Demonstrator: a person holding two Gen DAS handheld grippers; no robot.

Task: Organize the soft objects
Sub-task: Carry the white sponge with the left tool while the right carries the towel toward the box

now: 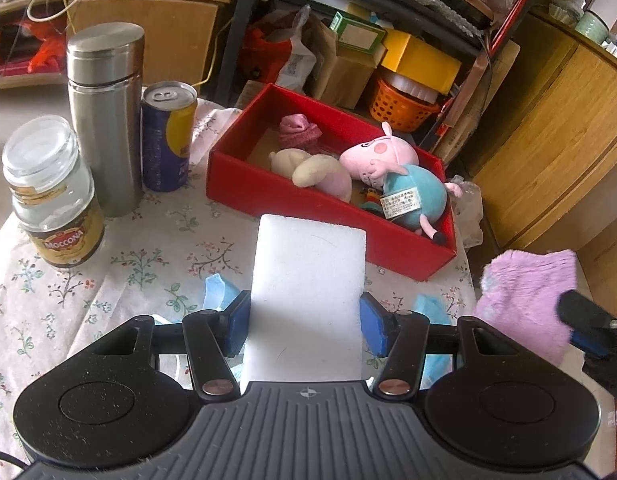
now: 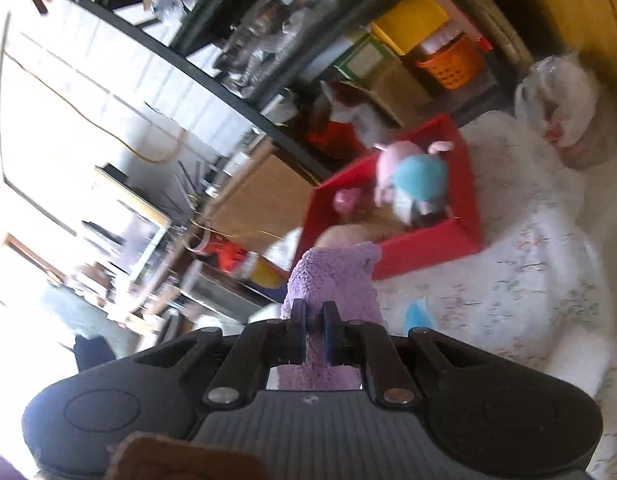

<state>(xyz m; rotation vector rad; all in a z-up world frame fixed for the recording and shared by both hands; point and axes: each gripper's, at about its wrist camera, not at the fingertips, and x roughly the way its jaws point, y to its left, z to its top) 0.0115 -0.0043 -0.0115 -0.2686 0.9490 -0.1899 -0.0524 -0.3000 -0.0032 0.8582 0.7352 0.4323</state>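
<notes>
My left gripper (image 1: pixel 304 320) is shut on a white sponge block (image 1: pixel 308 292), which sticks out forward above the flowered tablecloth (image 1: pixel 140 264). Just beyond it stands a red box (image 1: pixel 268 196) holding a pink pig plush in a blue shirt (image 1: pixel 392 172), a beige plush (image 1: pixel 308 170) and a small pink knitted piece (image 1: pixel 298 130). My right gripper (image 2: pixel 314 320) is shut on a fluffy purple cloth (image 2: pixel 332 280), lifted off the table. That purple cloth (image 1: pixel 524 296) also hangs at the right of the left wrist view. The red box (image 2: pixel 428 240) lies ahead of it.
A glass coffee jar (image 1: pixel 52 200), a steel flask (image 1: pixel 104 120) and a blue drink can (image 1: pixel 168 136) stand at the table's left. Blue crumpled pieces (image 1: pixel 428 308) lie under the left gripper. A plastic bag (image 2: pixel 560 108) sits at the far table edge. Cluttered shelves and wooden cabinets surround the table.
</notes>
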